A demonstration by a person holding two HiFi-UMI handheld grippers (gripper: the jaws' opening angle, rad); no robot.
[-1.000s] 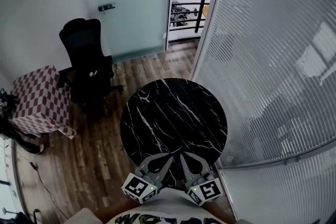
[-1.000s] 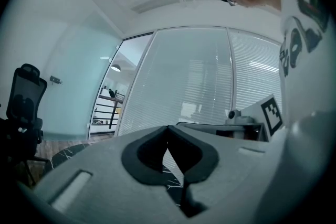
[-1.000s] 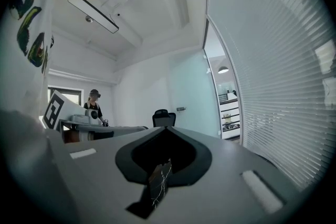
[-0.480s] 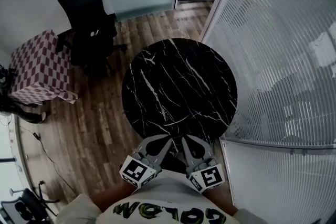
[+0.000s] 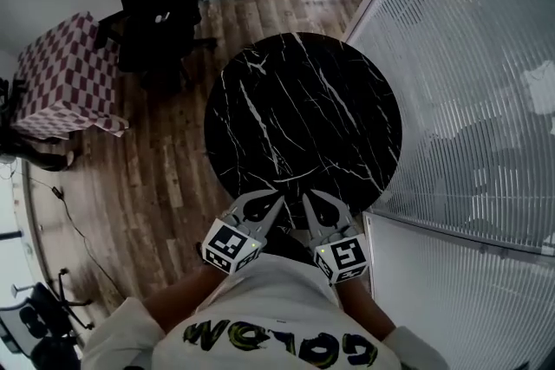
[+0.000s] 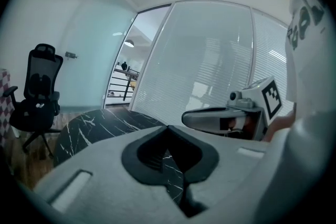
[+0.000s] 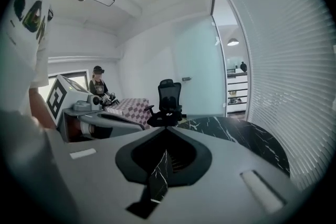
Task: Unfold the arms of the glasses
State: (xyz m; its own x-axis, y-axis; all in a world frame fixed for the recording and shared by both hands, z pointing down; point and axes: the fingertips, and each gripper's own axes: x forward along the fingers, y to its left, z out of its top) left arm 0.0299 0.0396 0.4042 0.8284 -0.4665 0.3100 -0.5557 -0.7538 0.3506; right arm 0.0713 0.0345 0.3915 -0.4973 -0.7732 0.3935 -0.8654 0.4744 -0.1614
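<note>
No glasses show in any view. The round black marble table (image 5: 303, 117) is bare. My left gripper (image 5: 279, 197) and right gripper (image 5: 305, 197) hang side by side just over the table's near edge, close to my body. Both are shut, with their jaws meeting at the tips and nothing between them. In the left gripper view the left gripper (image 6: 168, 127) points over the table (image 6: 100, 123), with the right gripper (image 6: 220, 118) beside it. The right gripper view has the right gripper (image 7: 167, 127) in front, the left gripper (image 7: 105, 120) at its left and the table (image 7: 247, 136) beyond.
A black office chair (image 5: 152, 4) stands beyond the table at the left, beside a box under a red checked cloth (image 5: 65, 78). A glass wall with blinds (image 5: 468, 100) runs close along the table's right side. A person (image 7: 98, 81) sits far back.
Both grippers have sunk together toward the table's near edge, still shut. The head view has tipped further down, so the table and floor sit higher in the picture.
</note>
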